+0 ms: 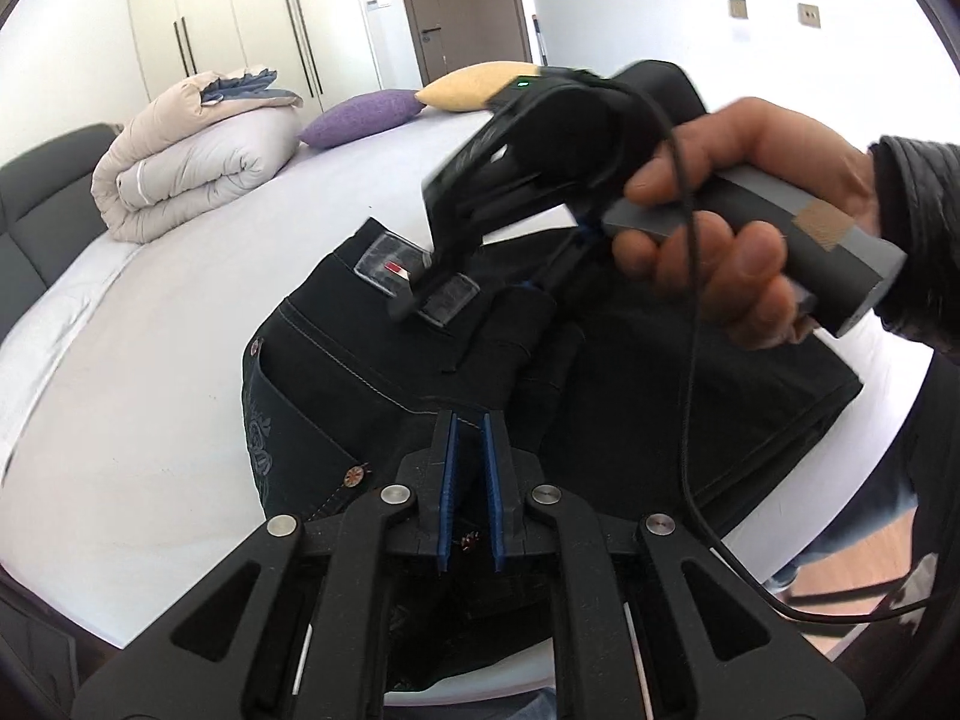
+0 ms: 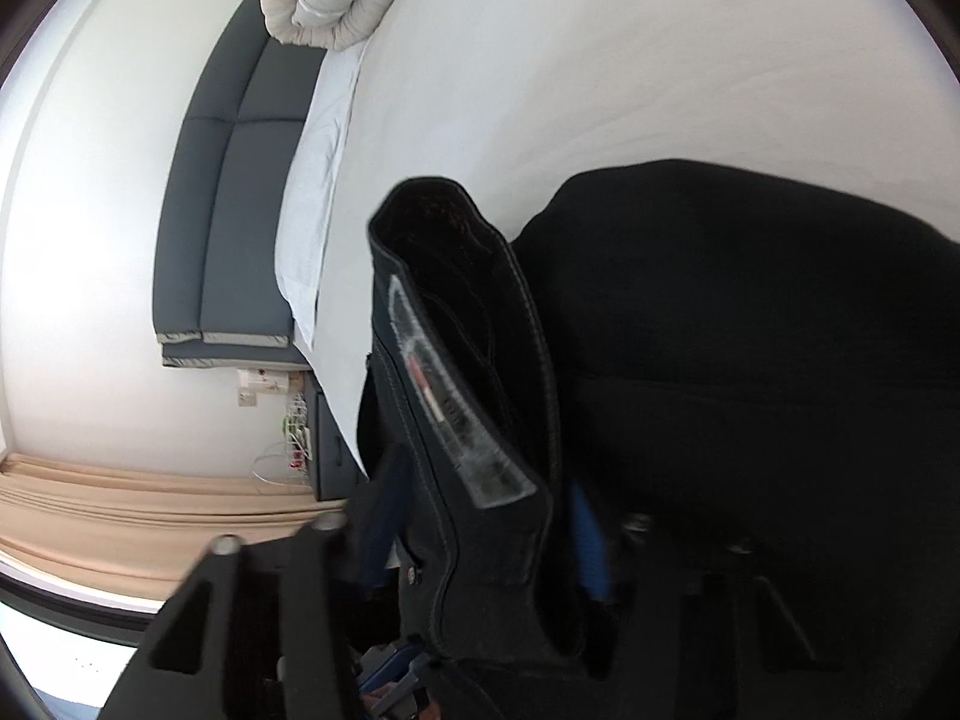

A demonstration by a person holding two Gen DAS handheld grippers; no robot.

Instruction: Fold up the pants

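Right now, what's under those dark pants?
The pants lie on a white bed sheet, which shows all around them. Anything directly beneath the pants is covered, so I cannot tell.

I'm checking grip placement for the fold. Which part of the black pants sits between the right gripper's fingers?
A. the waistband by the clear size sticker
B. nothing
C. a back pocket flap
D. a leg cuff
A: the right gripper straddles the waistband at the sticker.

Pants [image 1: 420, 372] on bed [image 1: 150, 372] — duvet [image 1: 192, 174], pillows [image 1: 360, 117] behind.
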